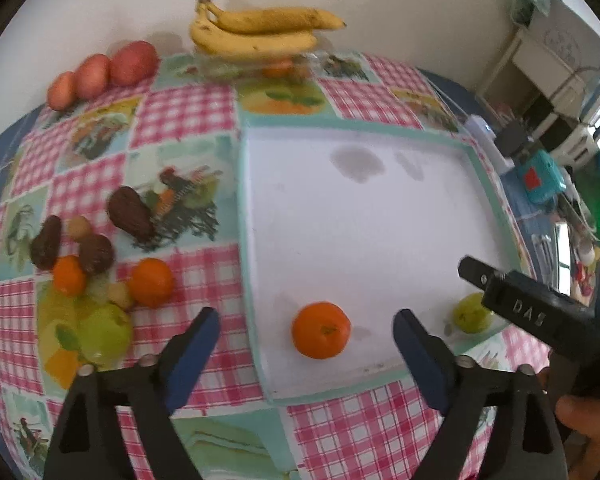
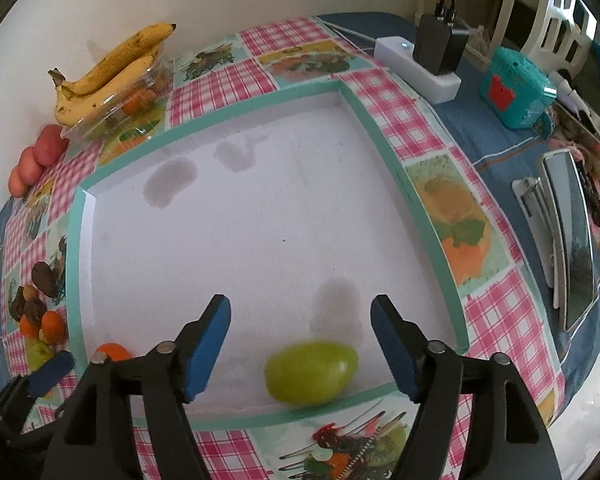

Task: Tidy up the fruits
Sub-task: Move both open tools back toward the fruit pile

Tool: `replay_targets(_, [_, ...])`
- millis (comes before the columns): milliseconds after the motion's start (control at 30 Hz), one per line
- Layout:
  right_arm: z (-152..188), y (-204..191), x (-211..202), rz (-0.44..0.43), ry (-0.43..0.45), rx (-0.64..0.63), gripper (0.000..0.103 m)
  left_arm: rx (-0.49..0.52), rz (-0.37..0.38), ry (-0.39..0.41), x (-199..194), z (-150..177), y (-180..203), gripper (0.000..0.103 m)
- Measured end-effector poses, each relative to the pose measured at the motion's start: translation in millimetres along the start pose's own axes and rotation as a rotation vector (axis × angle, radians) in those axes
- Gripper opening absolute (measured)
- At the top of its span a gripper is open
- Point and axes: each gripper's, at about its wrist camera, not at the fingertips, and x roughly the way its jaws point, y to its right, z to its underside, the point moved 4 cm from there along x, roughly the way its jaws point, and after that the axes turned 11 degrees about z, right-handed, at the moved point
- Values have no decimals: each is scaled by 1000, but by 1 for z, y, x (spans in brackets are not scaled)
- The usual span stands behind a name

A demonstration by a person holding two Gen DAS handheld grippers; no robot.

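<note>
A white tray with a teal rim (image 1: 242,200) lies on the checked tablecloth. An orange (image 1: 321,330) rests in its near left corner. My left gripper (image 1: 306,320) hovers over the orange, open, with the blue pads well clear of it on both sides. A green fruit (image 2: 311,372) lies by the tray's near rim (image 2: 380,132). My right gripper (image 2: 300,308) is open above it, not touching. The right wrist view also shows the orange (image 2: 110,352) at lower left. The left wrist view shows the green fruit (image 1: 472,314) partly behind the right gripper.
Left of the tray sits a pile of oranges (image 1: 151,282), dark brown fruits (image 1: 130,212) and a green pear (image 1: 104,332). Bananas (image 1: 256,30) lie on a clear container at the back wall, beside reddish fruits (image 1: 134,62). A power strip (image 2: 418,68), teal box (image 2: 518,92) and tablet (image 2: 572,240) crowd the right.
</note>
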Motion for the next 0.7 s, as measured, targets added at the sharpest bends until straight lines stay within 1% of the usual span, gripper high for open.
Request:
replay_targets(67, [1, 0, -2, 9, 8, -8, 76, -20, -15, 14, -6, -2, -7, 99])
replay_targets(133, [0, -1, -2, 19, 12, -16, 80, -59, -37, 25, -12, -3, -20, 101])
replay_targets(167, [0, -1, -3, 22, 14, -20, 88, -78, -48, 29, -14, -4, -26, 101])
replay_targets(200, [1, -2, -3, 22, 15, -21, 91, -103, -72, 38, -19, -4, -35, 102])
replay_targets(333, [2, -4, -4, 18, 21, -30, 91, -175, -203, 66, -33, -3, -72, 103])
replay_targets(400, [3, -6, -4, 16, 26, -34, 92, -219, -240, 83, -40, -2, -92, 103])
replay_targets(567, [3, -11, -8, 9, 52, -45, 92, -309, -283, 146, -62, 0, -137, 103])
replay_targets(700, [-1, -18, -16, -20, 94, -45, 92, -335, -316, 199, -81, 2, -160, 103])
